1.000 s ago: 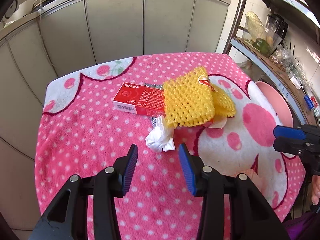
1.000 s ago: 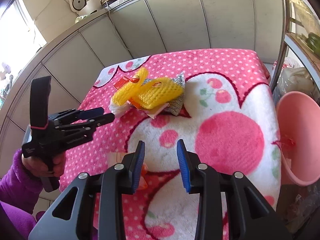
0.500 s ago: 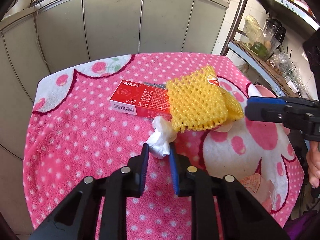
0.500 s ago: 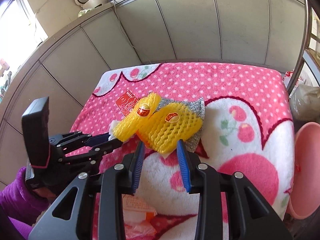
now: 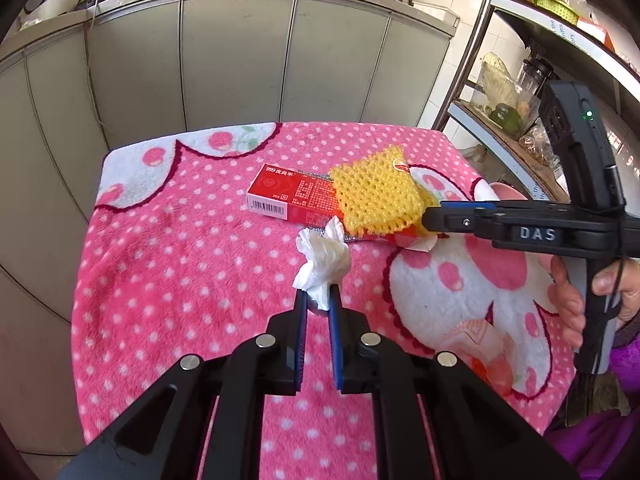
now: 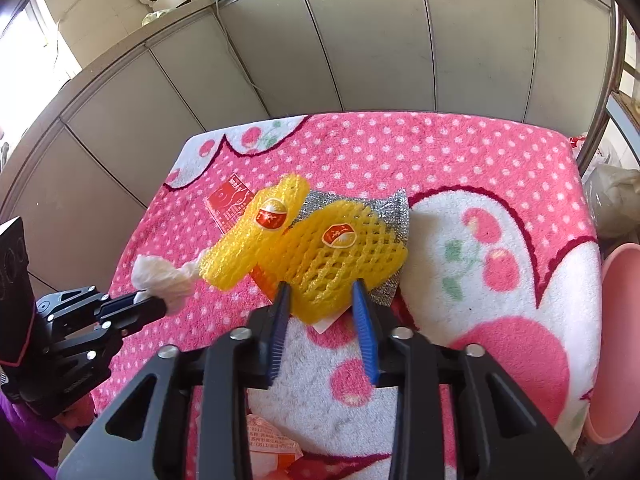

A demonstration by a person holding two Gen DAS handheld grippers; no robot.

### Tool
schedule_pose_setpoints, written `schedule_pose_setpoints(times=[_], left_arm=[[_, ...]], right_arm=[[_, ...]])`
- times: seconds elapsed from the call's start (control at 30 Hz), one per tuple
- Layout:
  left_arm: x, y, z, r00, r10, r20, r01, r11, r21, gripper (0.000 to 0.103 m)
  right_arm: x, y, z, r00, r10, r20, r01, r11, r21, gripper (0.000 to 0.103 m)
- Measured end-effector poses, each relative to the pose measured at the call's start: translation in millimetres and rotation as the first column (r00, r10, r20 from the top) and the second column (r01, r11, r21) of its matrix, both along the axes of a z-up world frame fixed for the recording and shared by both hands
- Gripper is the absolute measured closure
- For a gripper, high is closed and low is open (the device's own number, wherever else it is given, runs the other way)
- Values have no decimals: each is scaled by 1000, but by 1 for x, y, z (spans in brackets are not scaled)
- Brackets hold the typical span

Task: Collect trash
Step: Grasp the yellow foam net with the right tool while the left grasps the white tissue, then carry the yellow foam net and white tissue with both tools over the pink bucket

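The left tool (image 5: 318, 300) is closing, pads pinching a crumpled white tissue (image 5: 322, 258). The right tool (image 6: 322, 300) is closing on a yellow foam fruit net (image 6: 340, 256). Under the nets, a red box (image 5: 292, 197) and silver wrapper (image 6: 390, 216) are partly hidden. All lie on a pink polka-dot blanket (image 5: 180, 280) covering the surface, before grey cabinets (image 5: 240, 60). A pink basin (image 6: 620, 340) is cut off at the right.

Bright, sharp daylight — blown-out window glare upper left, fisheye-bent edges.
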State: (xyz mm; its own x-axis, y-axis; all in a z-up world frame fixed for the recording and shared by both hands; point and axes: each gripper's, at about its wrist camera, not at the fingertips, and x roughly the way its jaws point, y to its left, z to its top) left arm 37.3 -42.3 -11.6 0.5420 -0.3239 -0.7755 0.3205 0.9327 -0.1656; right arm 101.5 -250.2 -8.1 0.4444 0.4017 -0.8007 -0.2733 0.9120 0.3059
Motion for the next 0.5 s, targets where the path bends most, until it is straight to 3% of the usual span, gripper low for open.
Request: schedule_pose_setpoints(times=[0.1,0.3,0.5], left_arm=[[-7,6,3,1000,17,-1,-17,1000,-13,94],[-21,10,11,999,30,13,-30,999,-24,94],[-31,2,29,1000,4,30,-2,998,-66,94]], right_arm=[[-6,-4,5,1000,-7,19,7,1000,-3,94],[-37,-21,28,996,-28,84,28,1000,-3,94],[-69,-58,41,985,-118,122,115,993,32,94]])
